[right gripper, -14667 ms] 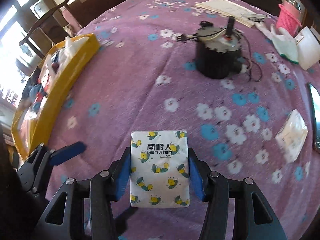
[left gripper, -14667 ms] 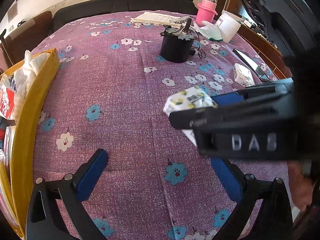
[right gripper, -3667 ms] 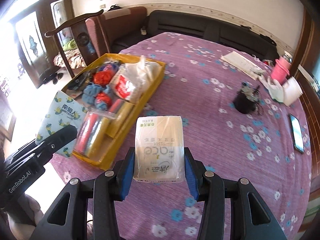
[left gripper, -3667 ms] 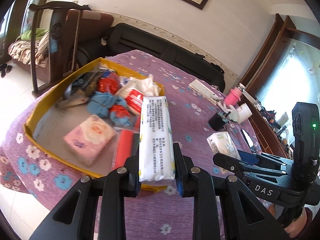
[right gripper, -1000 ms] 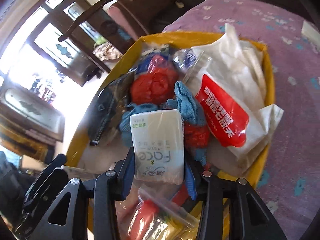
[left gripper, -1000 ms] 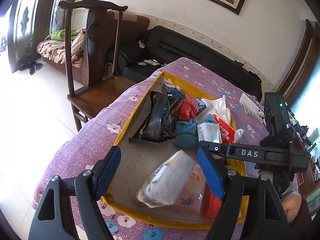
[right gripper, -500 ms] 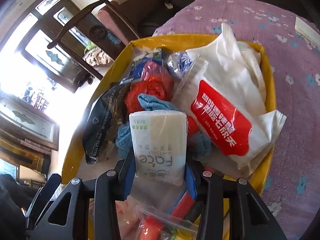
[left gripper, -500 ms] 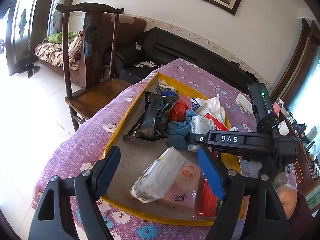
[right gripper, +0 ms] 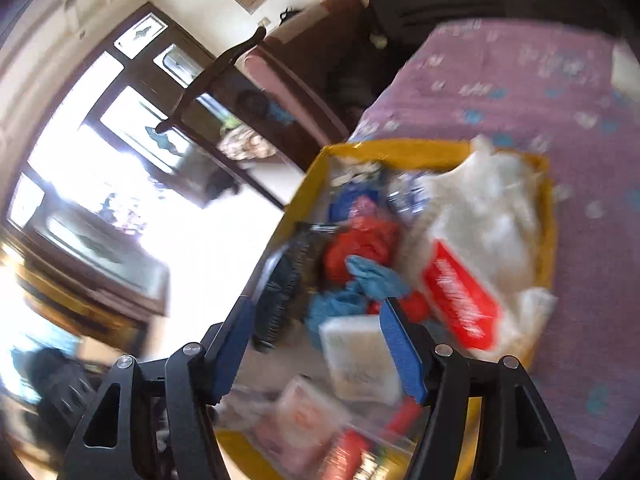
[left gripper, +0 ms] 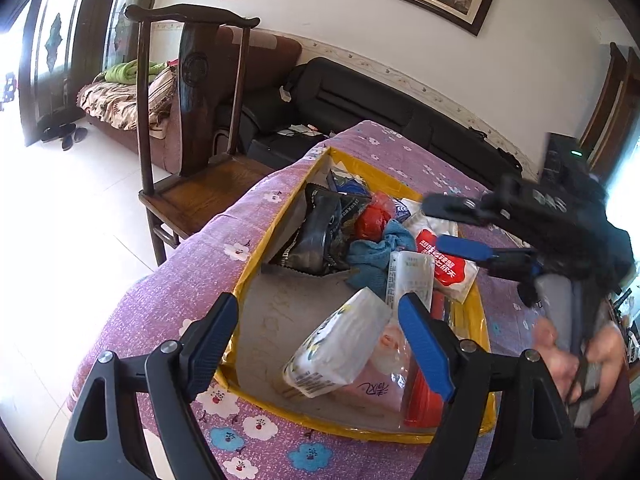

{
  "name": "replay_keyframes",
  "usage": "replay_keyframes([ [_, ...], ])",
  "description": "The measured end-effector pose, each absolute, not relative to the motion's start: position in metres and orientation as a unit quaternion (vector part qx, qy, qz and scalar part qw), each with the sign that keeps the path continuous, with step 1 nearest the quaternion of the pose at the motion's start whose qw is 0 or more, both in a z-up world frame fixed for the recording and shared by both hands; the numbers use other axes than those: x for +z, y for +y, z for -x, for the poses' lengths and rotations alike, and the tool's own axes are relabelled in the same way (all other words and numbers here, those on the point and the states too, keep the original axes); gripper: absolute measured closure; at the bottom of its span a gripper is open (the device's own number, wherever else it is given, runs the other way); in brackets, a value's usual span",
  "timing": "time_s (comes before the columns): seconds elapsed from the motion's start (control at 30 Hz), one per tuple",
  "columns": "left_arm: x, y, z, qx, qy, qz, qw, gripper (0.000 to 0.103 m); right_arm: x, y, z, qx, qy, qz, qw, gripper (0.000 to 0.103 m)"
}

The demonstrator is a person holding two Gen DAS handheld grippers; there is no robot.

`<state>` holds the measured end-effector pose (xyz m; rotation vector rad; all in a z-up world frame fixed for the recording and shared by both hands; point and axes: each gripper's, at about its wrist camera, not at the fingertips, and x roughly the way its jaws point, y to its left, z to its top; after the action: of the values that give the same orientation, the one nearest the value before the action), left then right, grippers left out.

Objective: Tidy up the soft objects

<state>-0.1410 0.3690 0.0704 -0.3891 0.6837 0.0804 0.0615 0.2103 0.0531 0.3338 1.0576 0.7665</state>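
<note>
Tissue packs (left gripper: 340, 344) in yellow tray (left gripper: 256, 264), purple floral tablecloth (left gripper: 188, 276), both jaws apart, empty, right's opening.

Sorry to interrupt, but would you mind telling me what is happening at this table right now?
A person with a gripper in each hand is sorting soft packs into a yellow box on the purple tablecloth. The right gripper is opening, and its white tissue pack lies in the box among cloths and bags. The left gripper hangs open over the flowered tissue pack, which leans on a pink pack in the box.
</note>
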Motion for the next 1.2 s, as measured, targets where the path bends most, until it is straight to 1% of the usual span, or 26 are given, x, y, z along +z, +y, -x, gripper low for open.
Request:
replay_keyframes([
  [0.13,0.07,0.366,0.143,0.035,0.333,0.192,0.922,0.021,0.023,0.228,-0.084,0.372,0.539,-0.192,0.731,0.033],
  [0.2,0.07,0.365,0.144,0.034,0.334,0.191,0.922,0.021,0.013,0.229,-0.095,0.355,0.55,-0.203,0.728,0.033],
  [0.3,0.07,0.363,0.143,0.033,0.339,0.189,0.921,0.021,0.022,0.223,-0.097,0.31,0.528,-0.175,0.771,0.033],
  [0.43,0.07,0.358,0.142,0.031,0.342,0.186,0.92,0.02,0.04,0.222,-0.083,0.287,0.502,-0.133,0.805,0.033],
  [0.6,0.076,0.35,0.146,0.026,0.337,0.183,0.923,0.019,0.065,0.206,-0.062,0.295,0.476,-0.133,0.818,0.03],
  [0.7,0.083,0.344,0.153,0.031,0.327,0.172,0.929,0.019,0.08,0.193,-0.041,0.287,0.456,-0.108,0.835,0.029],
  [0.8,0.094,0.333,0.163,0.051,0.307,0.146,0.939,0.017,0.088,0.183,-0.018,0.272,0.434,-0.076,0.855,0.027],
  [0.87,0.104,0.322,0.175,0.081,0.284,0.114,0.948,0.012,0.091,0.172,0.002,0.258,0.42,-0.055,0.868,0.024],
  [0.93,0.112,0.314,0.183,0.108,0.263,0.093,0.954,0.005,0.089,0.162,0.018,0.246,0.41,-0.036,0.877,0.024],
  [1.0,0.121,0.304,0.194,0.145,0.234,0.068,0.959,0.0,0.088,0.154,0.033,0.239,0.405,-0.021,0.882,0.023],
  [1.07,0.132,0.293,0.206,0.175,0.208,0.048,0.961,0.0,0.087,0.144,0.049,0.233,0.4,-0.009,0.886,0.023],
  [1.2,0.148,0.283,0.221,0.203,0.181,0.034,0.962,0.0,0.086,0.126,0.073,0.227,0.391,0.0,0.892,0.023],
])
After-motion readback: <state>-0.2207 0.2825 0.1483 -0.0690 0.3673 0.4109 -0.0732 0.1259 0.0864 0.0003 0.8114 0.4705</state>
